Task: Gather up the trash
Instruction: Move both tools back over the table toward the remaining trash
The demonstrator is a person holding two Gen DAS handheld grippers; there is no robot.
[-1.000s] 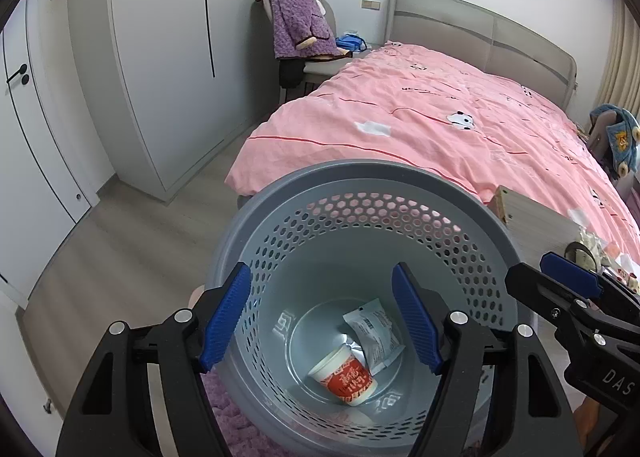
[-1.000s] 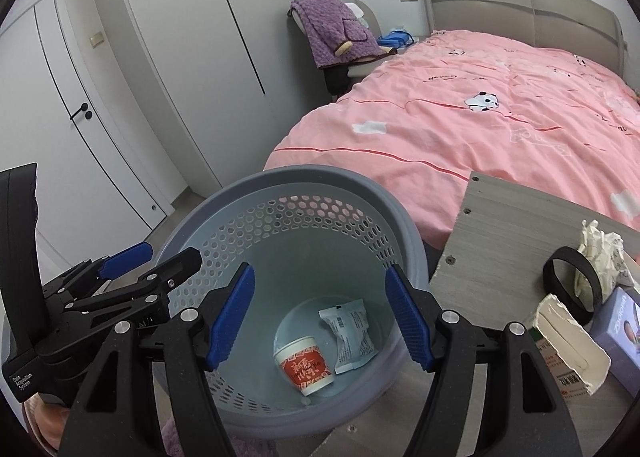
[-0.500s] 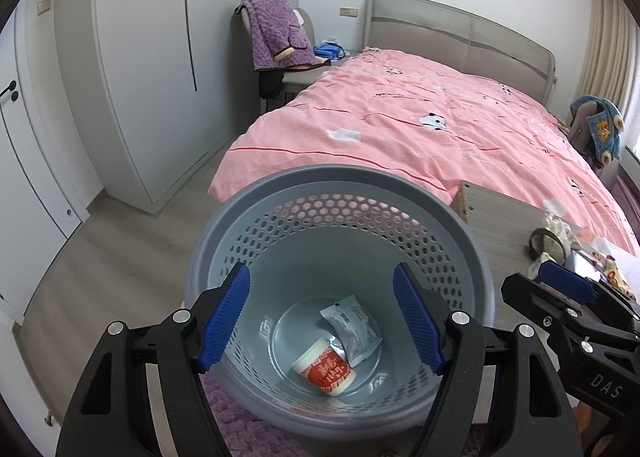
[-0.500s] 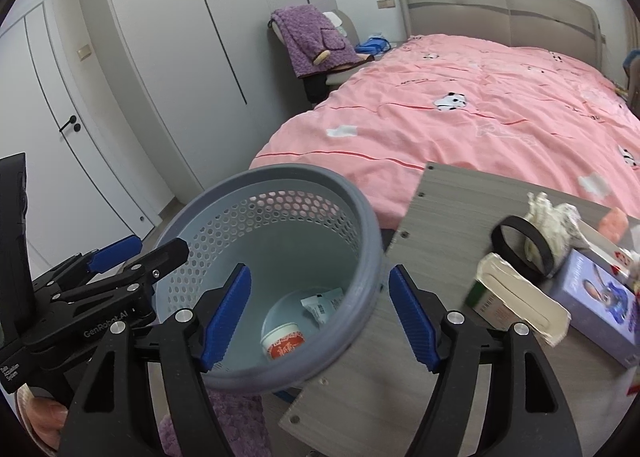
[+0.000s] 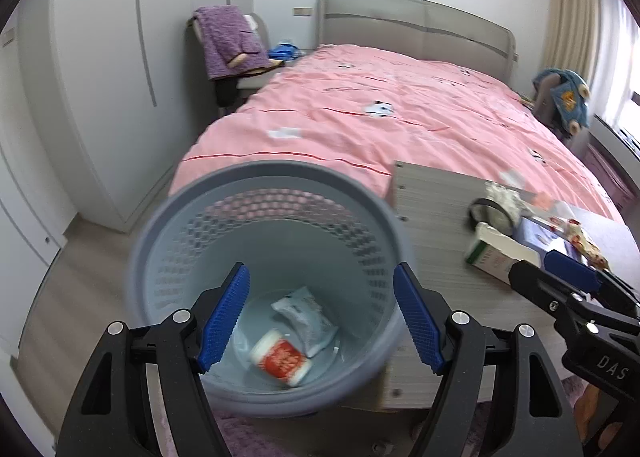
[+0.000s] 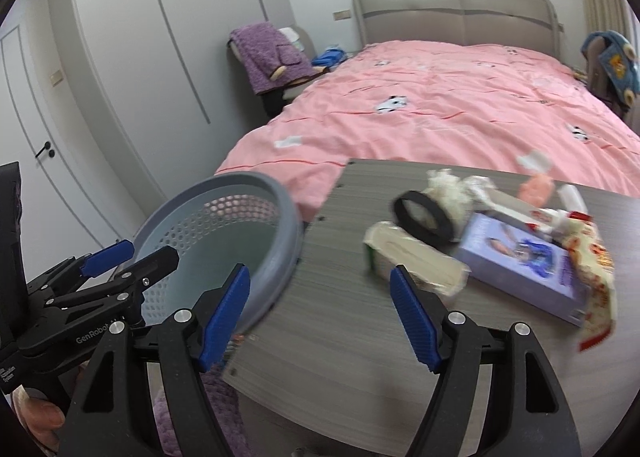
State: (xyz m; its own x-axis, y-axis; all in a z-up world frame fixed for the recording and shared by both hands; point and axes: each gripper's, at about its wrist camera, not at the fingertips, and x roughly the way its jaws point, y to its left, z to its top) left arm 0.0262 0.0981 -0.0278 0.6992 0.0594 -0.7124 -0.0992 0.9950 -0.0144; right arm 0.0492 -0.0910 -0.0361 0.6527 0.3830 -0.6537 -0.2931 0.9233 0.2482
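The grey basket [image 5: 268, 241] beside the desk [image 6: 340, 317] already holds a cup [image 5: 282, 357] and a wrapper [image 5: 306, 315]. More trash lies on the desk — nearest, a crumpled carton [image 6: 412, 261]. The right tool [image 6: 320, 313] is spread wide and empty, likely reaching there next; the left tool [image 5: 320, 317] is equally wide, empty.

Grey perforated basket [image 5: 264, 225], red-white cup [image 5: 282, 357], pink panda-print bedspread [image 5: 400, 117].
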